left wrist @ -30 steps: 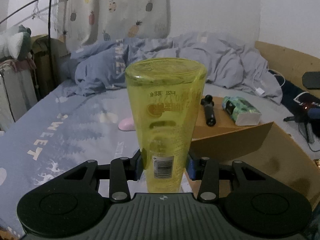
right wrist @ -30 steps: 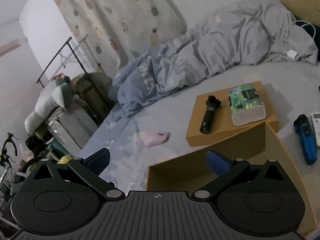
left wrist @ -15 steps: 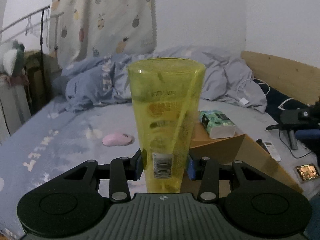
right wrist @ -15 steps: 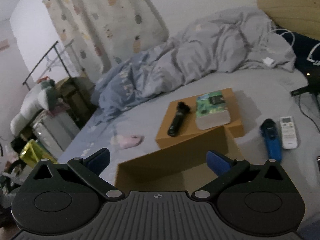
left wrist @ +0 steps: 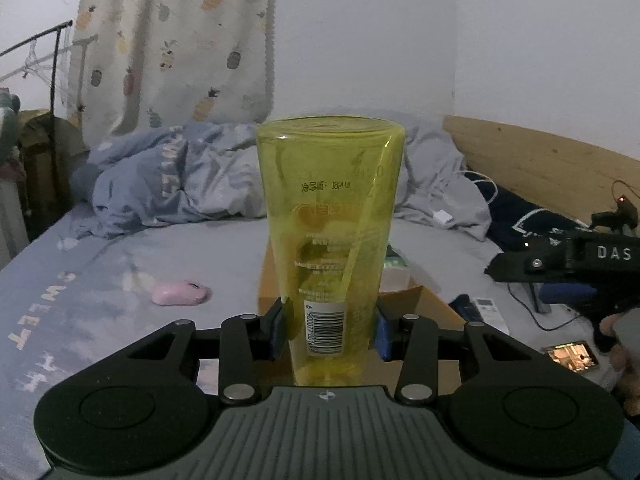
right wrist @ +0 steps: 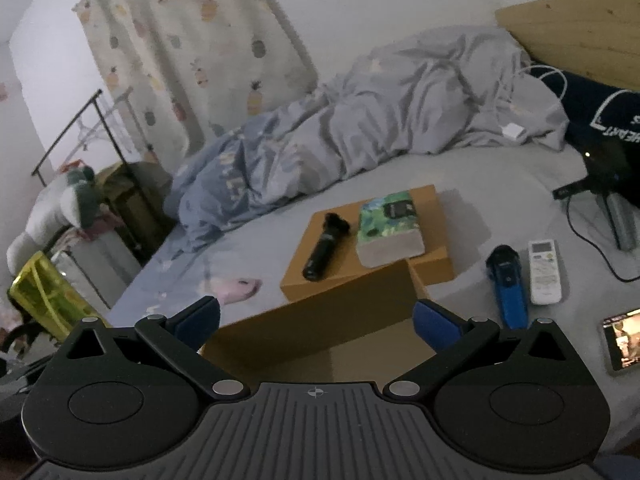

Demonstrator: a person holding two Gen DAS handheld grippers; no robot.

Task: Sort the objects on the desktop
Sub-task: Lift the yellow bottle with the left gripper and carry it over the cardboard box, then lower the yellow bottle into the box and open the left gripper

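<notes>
Yellow cup gripped on the left, right tool open over the box.

Left wrist view: the left gripper has its jaws clamped on the lower part of an upright yellow cup, held above the bed; a pink mouse lies on the sheet. Right wrist view: the right gripper has its jaws wide with nothing between them, above a cardboard box carrying a black flashlight and a tissue pack.

The bed carries a cardboard box, mouse, remote.
</notes>
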